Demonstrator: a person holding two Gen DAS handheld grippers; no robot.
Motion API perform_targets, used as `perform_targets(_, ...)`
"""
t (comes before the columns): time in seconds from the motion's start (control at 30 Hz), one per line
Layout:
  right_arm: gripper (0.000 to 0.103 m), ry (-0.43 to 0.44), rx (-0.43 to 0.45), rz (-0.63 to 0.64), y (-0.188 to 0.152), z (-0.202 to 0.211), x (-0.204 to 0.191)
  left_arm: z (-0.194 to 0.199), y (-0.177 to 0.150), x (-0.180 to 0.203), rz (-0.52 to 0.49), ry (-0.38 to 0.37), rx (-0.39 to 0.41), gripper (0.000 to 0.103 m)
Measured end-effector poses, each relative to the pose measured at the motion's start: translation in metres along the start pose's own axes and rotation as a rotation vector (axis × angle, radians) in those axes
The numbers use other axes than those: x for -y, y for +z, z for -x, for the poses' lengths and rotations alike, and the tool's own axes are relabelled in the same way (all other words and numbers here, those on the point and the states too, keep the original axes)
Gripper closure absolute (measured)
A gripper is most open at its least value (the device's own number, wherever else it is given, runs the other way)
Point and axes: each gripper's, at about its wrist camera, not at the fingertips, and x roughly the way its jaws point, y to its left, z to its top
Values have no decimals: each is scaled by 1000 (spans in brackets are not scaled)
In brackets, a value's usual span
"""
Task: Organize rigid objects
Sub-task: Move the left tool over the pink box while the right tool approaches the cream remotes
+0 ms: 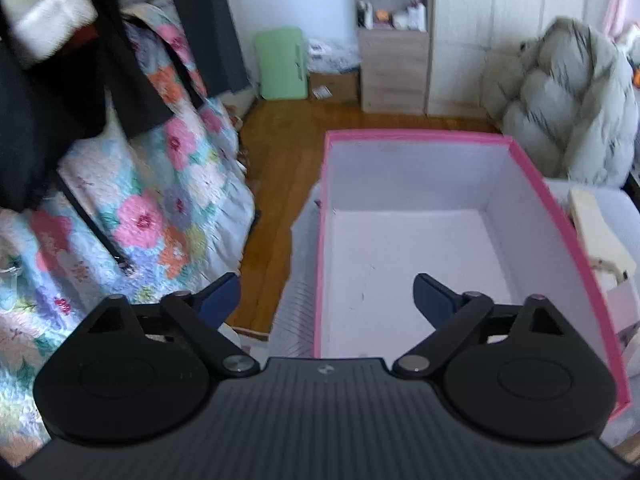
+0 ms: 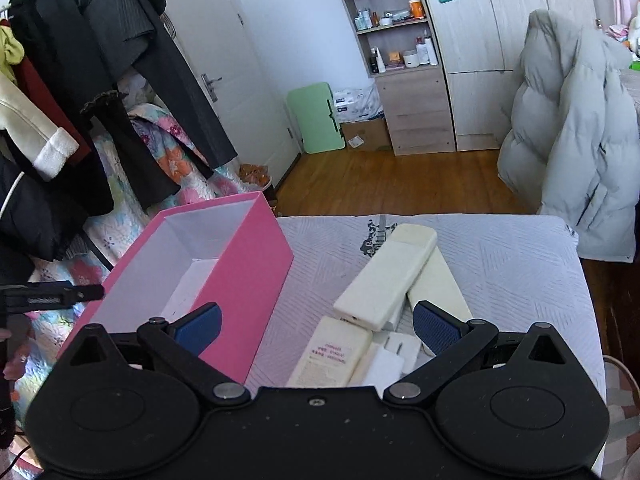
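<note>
Where the tabletop [image 2: 500, 264] is covered by a pale patterned cloth, a cluster of cream-white rigid objects is seen near its front edge. A long cream case [image 2: 386, 276] lies diagonally across a second long cream piece [image 2: 440, 280], touching it. Just beside these, a flat cream box with a printed label [image 2: 330, 356] and a white charger plug [image 2: 390, 356] are noted; the label text cannot be read. A pink box [image 2: 244, 280] with a white interior stands on the left part of the tabletop, open at the top, and is recorded as empty in both views [image 1: 400, 264].

The right gripper [image 2: 318, 328] is held above the near end of the cluster, its jaws spread wide and nothing gripped; the blue pads [image 2: 436, 330] appear clear of the objects, though contact at the right pad cannot be ruled out. The left gripper [image 1: 326, 300] is positioned over the near left wall of the pink box, its jaws released and wide, one on each side of that wall, with nothing held.
</note>
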Motion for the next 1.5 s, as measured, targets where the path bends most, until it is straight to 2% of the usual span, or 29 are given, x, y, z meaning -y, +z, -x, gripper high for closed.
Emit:
perform_targets(0.1, 0, -30, -17, 7, 4, -14, -1, -22, 3, 1, 19, -23, -63, 47)
perform_targets(0.17, 0, -49, -35, -2, 7, -25, 0, -25, 3, 11, -6, 45, -8, 48)
perform_targets(0.23, 0, -60, -40, -14, 8, -30, 0, -25, 1, 21, -72, 86, 33, 51)
perform_targets(0.3, 0, -57, -40, -6, 8, -33, 0, -28, 2, 24, -96, 78, 29, 56)
perform_targets(0.57, 0, -87, -64, 34, 19, -54, 3, -37, -2, 0, 7, 28, -65, 56)
perform_targets(0.67, 0, -104, -95, -2, 27, -72, 16, -33, -7, -3, 9, 0, -50, 62)
perform_targets(0.73, 0, -104, -123, -61, 32, -86, 28, -33, -10, -5, 26, -3, -60, 74)
perform_targets(0.8, 6, -99, -154, -102, 38, -98, 37, -37, -13, -11, 53, -12, -67, 78)
perform_targets(0.83, 13, -110, -175, -111, 42, -105, 40, -39, -14, -13, 61, -11, -71, 81)
perform_targets(0.9, 16, -132, -198, -109, 46, -114, 41, -42, -15, -13, 58, 5, -74, 83)
perform_targets(0.97, 17, -143, -215, -112, 49, -124, 43, -43, -16, -9, 29, 53, -61, 82)
perform_targets(1.07, 17, -247, -224, -123, 51, -135, 44, -40, -17, -2, 0, 77, -25, 83)
perform_targets(1.2, 17, -232, -235, -150, 54, -144, 44, -43, -16, -5, 9, 44, -17, 93)
perform_targets(1.33, 15, -232, -275, -171, 55, -162, 46, -43, -16, -9, 16, 11, -7, 98)
perform_targets(1.37, 11, -248, -259, -166, 56, -165, 45, -43, -16, -10, 16, 4, -5, 98)
perform_targets(1.5, 10, -279, -241, -150, 57, -171, 45, -44, -17, -10, 19, -1, -5, 99)
